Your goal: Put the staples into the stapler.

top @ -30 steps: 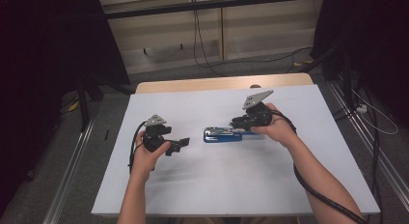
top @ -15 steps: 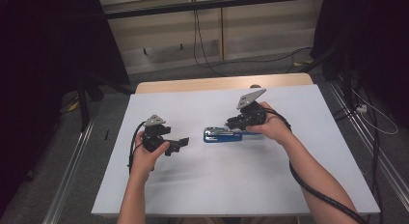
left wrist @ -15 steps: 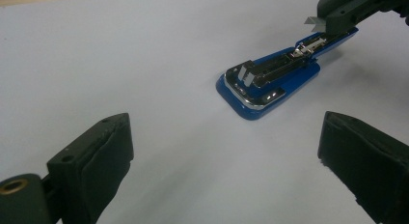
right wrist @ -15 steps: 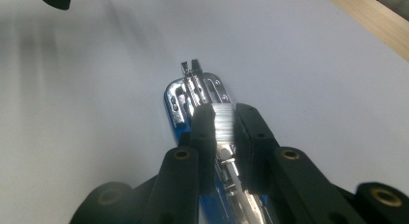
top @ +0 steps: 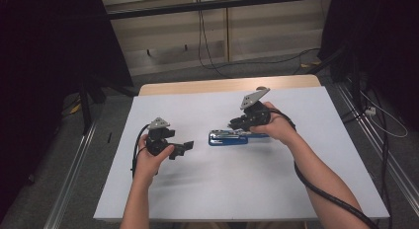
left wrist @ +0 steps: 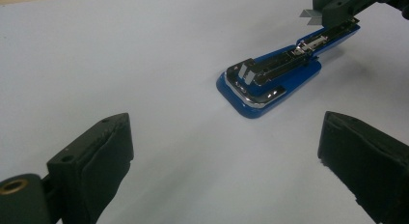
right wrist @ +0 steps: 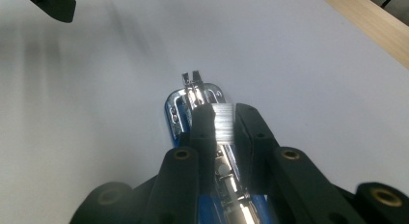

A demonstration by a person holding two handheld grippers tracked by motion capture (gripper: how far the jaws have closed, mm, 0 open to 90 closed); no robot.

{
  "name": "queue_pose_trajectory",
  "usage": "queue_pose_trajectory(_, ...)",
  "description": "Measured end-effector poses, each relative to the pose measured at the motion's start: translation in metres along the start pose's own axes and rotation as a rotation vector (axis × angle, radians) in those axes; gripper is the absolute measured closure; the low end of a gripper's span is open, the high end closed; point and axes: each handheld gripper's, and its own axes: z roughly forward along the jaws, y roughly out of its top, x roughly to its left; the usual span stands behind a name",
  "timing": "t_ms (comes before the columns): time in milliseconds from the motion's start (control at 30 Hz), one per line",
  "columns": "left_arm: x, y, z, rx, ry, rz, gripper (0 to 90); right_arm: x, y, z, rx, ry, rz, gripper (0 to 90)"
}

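A blue plastic stapler with a chromed metal magazine [top: 232,138] lay opened flat near the middle of the white-covered tabletop [top: 197,189], its rounded front end pointing toward the person's left and its rear end under the right hand. In the right gripper view, the right claw [right wrist: 223,119] was nearly pressed together, pinching a small silvery strip of staples [right wrist: 224,121] between its two black pads directly above the stapler's open metal channel [right wrist: 195,91]; whether the strip already touched the channel could not be told, since the pads covered its lower edge. From the high view, that right claw [top: 236,125] sat over the rear half of the stapler, the hand tilted down toward it. The left claw [top: 184,147] rested low over the tabletop to the left of the stapler, apart from it, its tips aimed at the stapler's front end. In the left gripper view, its jaws stood spread wide with nothing between them, and the stapler [left wrist: 270,81] lay ahead on the white surface.
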Motion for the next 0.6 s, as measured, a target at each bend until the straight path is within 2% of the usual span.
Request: queue_pose_trajectory(600,-0.0002,0.0001,-0.0001,-0.002,0.002,0.001,5.4,-0.0018,0.0076,0.0082,0.002,0.025,-0.022,79.3)
